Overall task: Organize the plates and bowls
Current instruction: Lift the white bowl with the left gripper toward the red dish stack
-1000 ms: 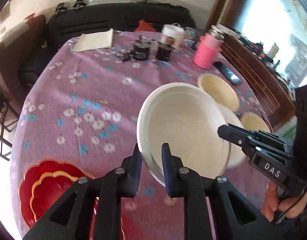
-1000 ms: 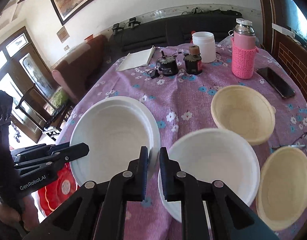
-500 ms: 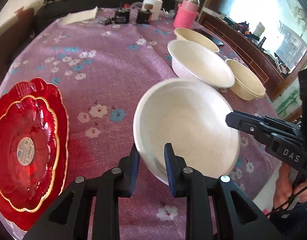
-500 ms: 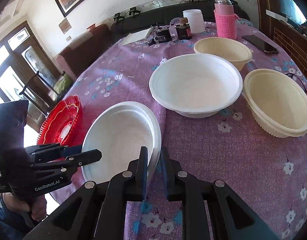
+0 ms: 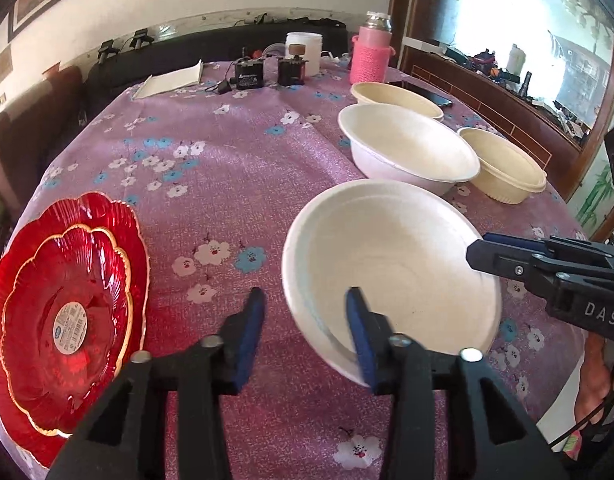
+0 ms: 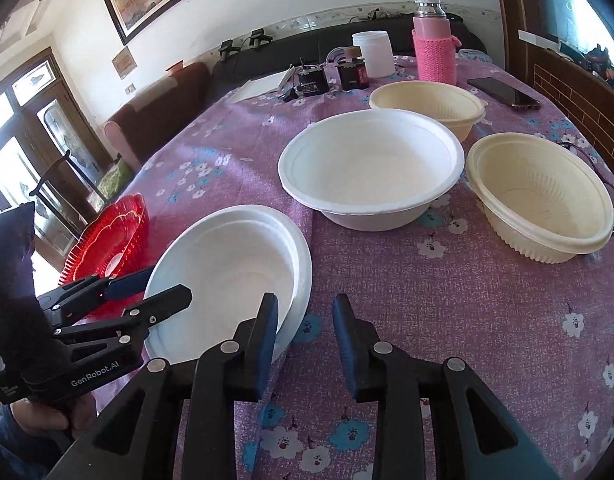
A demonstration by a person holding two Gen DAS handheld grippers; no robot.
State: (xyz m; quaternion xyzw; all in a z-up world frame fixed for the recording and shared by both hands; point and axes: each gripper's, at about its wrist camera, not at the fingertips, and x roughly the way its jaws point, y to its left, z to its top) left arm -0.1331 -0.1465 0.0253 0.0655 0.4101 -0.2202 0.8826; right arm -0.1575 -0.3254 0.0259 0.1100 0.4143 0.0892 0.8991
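Since the earlier frames both hands came down w/ the white plate [image 5: 391, 276], which was tilted up off the cloth then and lay on the purple tablecloth [image 5: 211, 168] now, near the front edge. Both grippers' jaws had just been opening. Left gripper [image 5: 305, 320] was released: plate rim sat between its fingers but the pads stood clear of it. Right gripper [image 6: 303, 330] was likewise let go, rim between the jaws, no pinch visible.

Plate looked to hold a second, smaller one nested inside. It sat just in front of the big white bowl [image 6: 371, 172], w/ two cream bowls [image 6: 541, 198] further right and behind, and the red plates [image 5: 63, 312] stacked at far left.

Judged step: finishing the set-down. To do it well, prob. open a bit wider before backing out, then pull each gripper straight back along its fingers so no pad catches the thin rim and drags or flips the plate. Next pick likely a bowl for stacking.
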